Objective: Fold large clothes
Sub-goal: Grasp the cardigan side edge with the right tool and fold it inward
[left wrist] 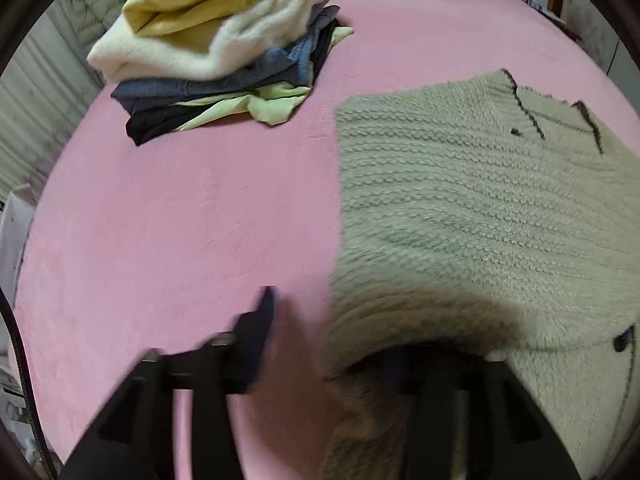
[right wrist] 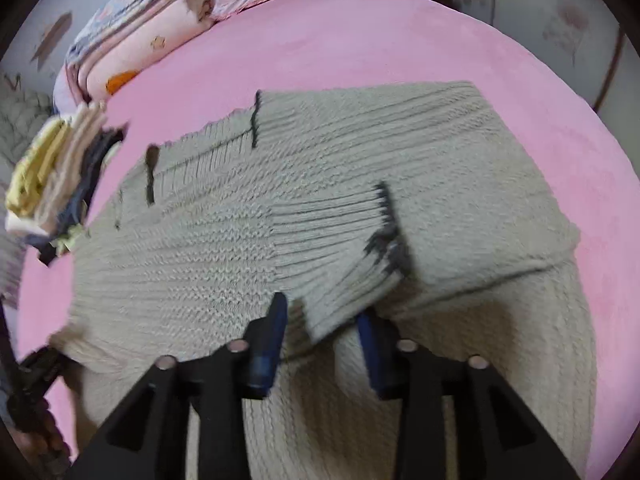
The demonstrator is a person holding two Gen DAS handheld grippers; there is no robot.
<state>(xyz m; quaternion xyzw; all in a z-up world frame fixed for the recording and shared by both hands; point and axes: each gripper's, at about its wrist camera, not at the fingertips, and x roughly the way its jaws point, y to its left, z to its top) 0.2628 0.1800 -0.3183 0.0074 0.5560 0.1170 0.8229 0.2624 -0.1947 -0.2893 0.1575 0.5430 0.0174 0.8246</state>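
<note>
A large grey-beige knit cardigan (left wrist: 460, 208) with dark trim lies on the pink bed (left wrist: 180, 220); in the right wrist view (right wrist: 240, 232) it is partly folded, a ribbed cuff (right wrist: 360, 248) laid over its body. My left gripper (left wrist: 332, 344) is open at the cardigan's near left edge; its left finger (left wrist: 260, 328) is over the bed and its right finger is hidden under the lifted knit. My right gripper (right wrist: 322, 328) is open above the cardigan, the cuff's corner between its blue fingers (right wrist: 272, 332). The left gripper also shows at the right wrist view's lower left (right wrist: 36, 376).
A stack of folded clothes (left wrist: 224, 48), yellow and cream on top, blue and black below, sits at the bed's far left; it also shows in the right wrist view (right wrist: 60, 176). A folded patterned quilt (right wrist: 136, 40) and pillow lie at the head of the bed.
</note>
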